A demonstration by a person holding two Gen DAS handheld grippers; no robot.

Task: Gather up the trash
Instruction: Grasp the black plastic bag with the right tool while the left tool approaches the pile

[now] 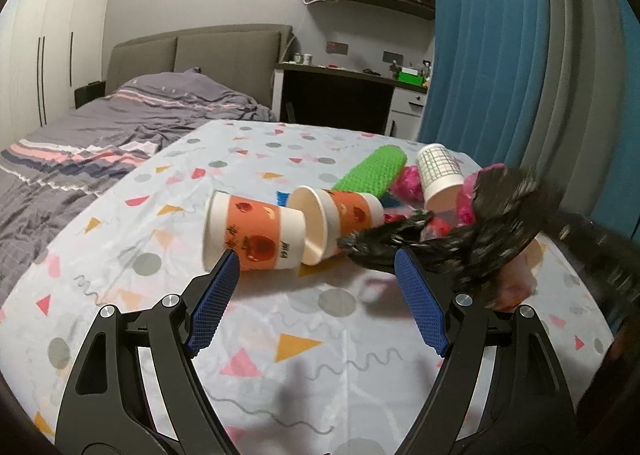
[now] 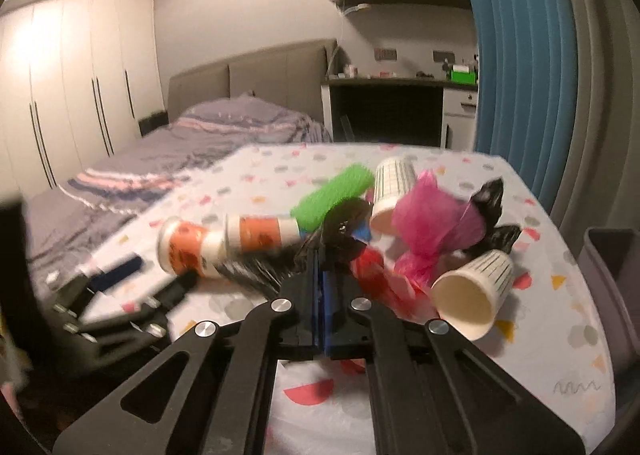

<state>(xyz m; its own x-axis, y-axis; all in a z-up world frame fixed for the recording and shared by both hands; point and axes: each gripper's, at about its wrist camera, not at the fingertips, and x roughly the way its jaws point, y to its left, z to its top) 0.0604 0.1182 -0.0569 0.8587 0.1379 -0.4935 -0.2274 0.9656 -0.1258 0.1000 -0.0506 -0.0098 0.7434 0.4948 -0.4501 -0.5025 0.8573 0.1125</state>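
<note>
Trash lies on a patterned tablecloth (image 1: pixel 304 335). Two orange-and-white paper cups (image 1: pixel 252 231) lie on their sides, with a green textured roll (image 1: pixel 370 171), a checked white cup (image 1: pixel 438 171) and pink plastic scraps (image 1: pixel 408 183) behind. My left gripper (image 1: pixel 316 275) is open, its blue pads (image 1: pixel 216 303) just in front of the nearer cup. My right gripper (image 2: pixel 322 259) is shut on a black plastic bag (image 2: pixel 340 231), which hangs blurred at the right in the left wrist view (image 1: pixel 480 231). A striped cup (image 2: pixel 472 291) and pink plastic (image 2: pixel 432 215) lie beside it.
A grey bin (image 2: pixel 612 295) stands off the table's right edge. A bed (image 1: pixel 100 143) lies to the left, a desk (image 1: pixel 344 95) and a blue curtain (image 1: pixel 488 55) behind. My left gripper shows blurred at the left in the right wrist view (image 2: pixel 120 283).
</note>
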